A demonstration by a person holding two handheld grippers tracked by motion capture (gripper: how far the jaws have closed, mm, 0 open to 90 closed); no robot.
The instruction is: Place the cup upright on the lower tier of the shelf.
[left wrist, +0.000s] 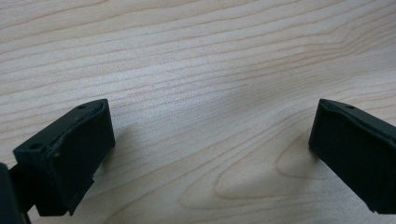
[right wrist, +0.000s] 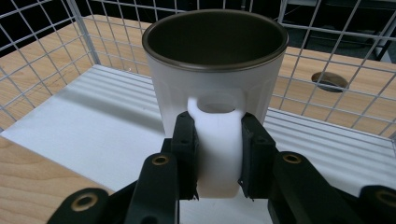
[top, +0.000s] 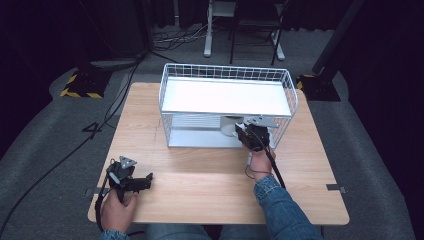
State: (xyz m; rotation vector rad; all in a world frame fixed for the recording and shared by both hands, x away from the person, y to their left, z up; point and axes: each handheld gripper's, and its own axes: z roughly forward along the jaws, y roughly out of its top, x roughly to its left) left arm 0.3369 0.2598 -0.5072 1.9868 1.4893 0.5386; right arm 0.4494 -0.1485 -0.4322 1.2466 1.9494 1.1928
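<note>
A white mug point(right wrist: 215, 70) with a dark inside stands upright on the lower shelf of a white wire rack point(top: 227, 105). My right gripper point(right wrist: 217, 154) is shut on the mug's handle point(right wrist: 215, 140), one black jaw on each side. In the high view the mug point(top: 229, 126) shows under the rack's top shelf, with the right gripper point(top: 246, 134) at the rack's front right opening. My left gripper point(top: 145, 181) rests low over the wooden table point(top: 200, 165) at the front left. Its jaws stand wide apart over bare wood point(left wrist: 210, 135), with nothing between them.
The rack's wire walls point(right wrist: 327, 60) surround the mug on the far and side faces. A round cable hole point(right wrist: 329, 80) lies in the table behind the rack. A black cable point(top: 272, 162) trails from the right gripper over the person's hand.
</note>
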